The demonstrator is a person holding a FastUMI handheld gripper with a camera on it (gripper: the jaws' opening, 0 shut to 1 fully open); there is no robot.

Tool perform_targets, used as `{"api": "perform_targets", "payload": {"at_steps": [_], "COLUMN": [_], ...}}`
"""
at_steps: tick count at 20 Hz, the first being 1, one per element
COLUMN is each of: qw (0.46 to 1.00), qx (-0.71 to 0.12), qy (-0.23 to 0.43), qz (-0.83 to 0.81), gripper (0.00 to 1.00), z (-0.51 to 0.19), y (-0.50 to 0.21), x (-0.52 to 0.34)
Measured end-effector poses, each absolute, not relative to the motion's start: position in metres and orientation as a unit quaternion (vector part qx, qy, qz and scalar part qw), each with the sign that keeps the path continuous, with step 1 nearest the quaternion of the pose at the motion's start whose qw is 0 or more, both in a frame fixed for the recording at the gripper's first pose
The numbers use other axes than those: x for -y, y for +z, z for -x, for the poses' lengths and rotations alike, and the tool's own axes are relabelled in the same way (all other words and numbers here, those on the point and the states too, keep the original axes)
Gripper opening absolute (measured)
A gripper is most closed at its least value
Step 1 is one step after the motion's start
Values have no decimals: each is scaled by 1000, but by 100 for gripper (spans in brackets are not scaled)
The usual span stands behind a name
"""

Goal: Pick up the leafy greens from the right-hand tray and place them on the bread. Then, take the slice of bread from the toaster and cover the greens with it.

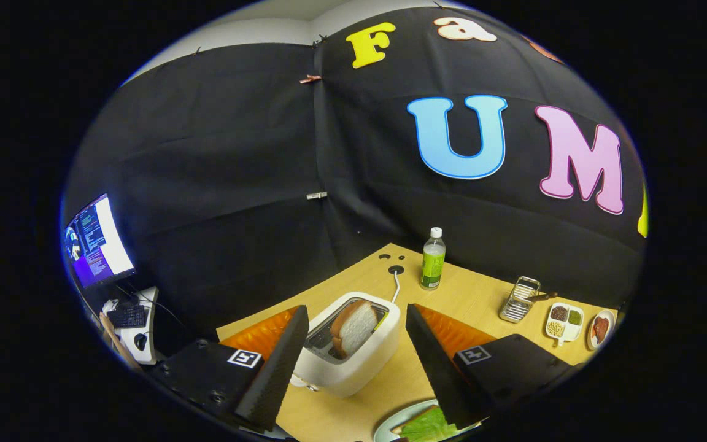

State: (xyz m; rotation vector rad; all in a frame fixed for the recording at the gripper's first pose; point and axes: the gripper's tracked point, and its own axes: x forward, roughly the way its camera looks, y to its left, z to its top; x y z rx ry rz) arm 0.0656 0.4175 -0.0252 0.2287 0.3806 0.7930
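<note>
Spread wide apart and gripping nothing, the gripper [353, 362] is held above a light wooden table [384, 380]. Green leafy lettuce [428, 426] is seen lying on a bread slice on a pale round plate [390, 425], just beside the right finger's base. Between the fingers and slightly ahead, a white rectangular toaster [353, 344] is seen with a brown-crusted slice of bread [351, 326] standing in its slot. Orange ridged trays [264, 334] are partly hidden behind both fingers. Beyond the toaster, a green plastic bottle [432, 259] stands upright; a wire rack [520, 299] and a divided white dish [564, 322] lie further right.
</note>
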Motion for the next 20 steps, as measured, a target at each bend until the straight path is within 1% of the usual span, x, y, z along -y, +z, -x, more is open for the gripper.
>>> {"api": "perform_targets", "payload": {"at_steps": [7, 9, 11, 14, 15, 17, 19, 20], "qw": [892, 893, 894, 900, 902, 897, 890, 889], "qx": [-257, -275, -287, -298, -304, -327, -342, -343], "qy": [350, 332, 317, 282, 269, 250, 246, 243], "qz": [-124, -125, -131, -144, -148, -158, -176, -181], "gripper": [99, 97, 93, 78, 75, 54, 32, 26], "z": [-86, -92, -100, -113, -118, -121, -118, -120], "y": [-82, -103, -115, -124, -128, -137, -137, -136], "x": [-479, -487, -493, -491, -488, -488, -491, -491]}}
